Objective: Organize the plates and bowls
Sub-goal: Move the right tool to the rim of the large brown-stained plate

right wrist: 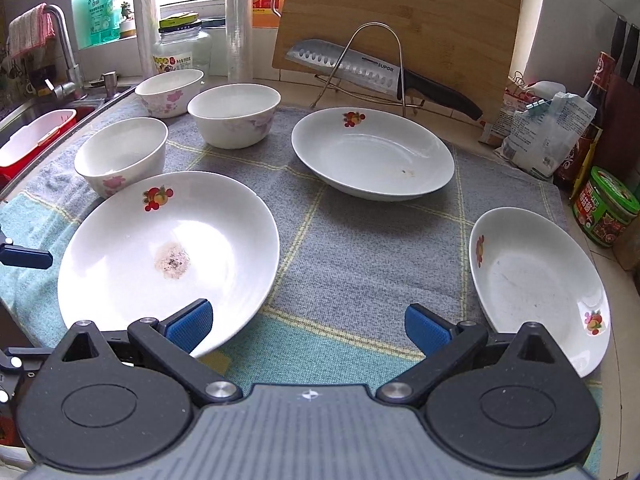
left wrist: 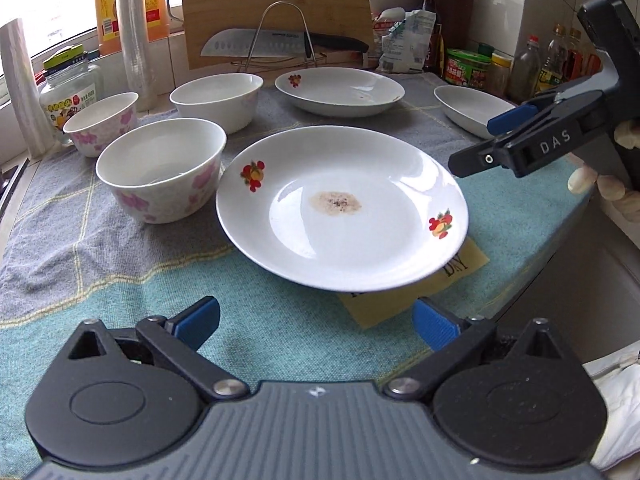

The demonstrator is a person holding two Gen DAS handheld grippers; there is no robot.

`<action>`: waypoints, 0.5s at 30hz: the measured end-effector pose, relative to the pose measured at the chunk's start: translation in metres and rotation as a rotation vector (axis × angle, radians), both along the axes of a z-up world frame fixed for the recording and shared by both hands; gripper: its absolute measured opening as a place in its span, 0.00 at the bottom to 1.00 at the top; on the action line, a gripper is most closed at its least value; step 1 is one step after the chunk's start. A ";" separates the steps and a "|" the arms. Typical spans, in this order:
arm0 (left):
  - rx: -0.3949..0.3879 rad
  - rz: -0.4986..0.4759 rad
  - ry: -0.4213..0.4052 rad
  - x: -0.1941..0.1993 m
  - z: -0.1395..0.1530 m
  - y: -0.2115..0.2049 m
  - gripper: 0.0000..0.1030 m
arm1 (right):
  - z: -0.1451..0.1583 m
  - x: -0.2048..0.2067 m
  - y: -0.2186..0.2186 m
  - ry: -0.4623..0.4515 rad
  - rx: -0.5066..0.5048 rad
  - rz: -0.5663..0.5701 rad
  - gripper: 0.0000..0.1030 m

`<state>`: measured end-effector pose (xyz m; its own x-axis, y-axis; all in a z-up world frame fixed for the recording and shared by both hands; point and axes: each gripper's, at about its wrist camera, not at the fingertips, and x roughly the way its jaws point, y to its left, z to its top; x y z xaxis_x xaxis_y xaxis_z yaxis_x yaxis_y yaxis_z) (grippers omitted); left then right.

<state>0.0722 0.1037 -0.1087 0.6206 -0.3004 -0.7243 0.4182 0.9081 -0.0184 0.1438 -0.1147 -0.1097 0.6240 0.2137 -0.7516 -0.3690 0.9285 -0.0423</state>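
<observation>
A white plate with fruit prints and a brown stain (left wrist: 340, 208) lies on the towel just ahead of my left gripper (left wrist: 316, 322), which is open and empty. It also shows in the right wrist view (right wrist: 168, 248), under the left finger of my right gripper (right wrist: 308, 324), which is open and empty. A second plate (right wrist: 372, 156) lies further back, a third plate (right wrist: 540, 288) at the right. Three bowls stand at the left: a near pink-flowered bowl (left wrist: 160, 168), a white bowl (left wrist: 218, 98), and a far flowered bowl (left wrist: 102, 122). My right gripper appears in the left wrist view (left wrist: 496, 140).
A grey and teal towel (right wrist: 360, 248) covers the counter. A knife on a wire rack (right wrist: 380, 68) and a cutting board (right wrist: 400, 16) stand behind. Jars and bottles (right wrist: 608, 204) line the right. A glass jar (left wrist: 68, 96) stands left. The sink (right wrist: 36, 132) lies far left.
</observation>
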 end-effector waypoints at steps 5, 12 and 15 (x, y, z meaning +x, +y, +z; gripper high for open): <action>0.004 -0.020 0.019 0.011 -0.007 -0.006 0.99 | -0.006 0.012 0.010 0.058 0.019 0.065 1.00; 0.036 -0.063 0.006 0.018 -0.013 -0.013 0.99 | -0.025 0.027 0.020 0.154 0.030 0.127 1.00; 0.033 -0.066 0.002 0.019 -0.013 -0.013 0.99 | -0.029 0.032 0.023 0.177 0.030 0.146 1.00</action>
<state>0.0909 0.0911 -0.1214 0.5992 -0.3161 -0.7356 0.4768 0.8789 0.0108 0.1759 -0.0913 -0.1390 0.4440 0.3156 -0.8386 -0.4988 0.8645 0.0613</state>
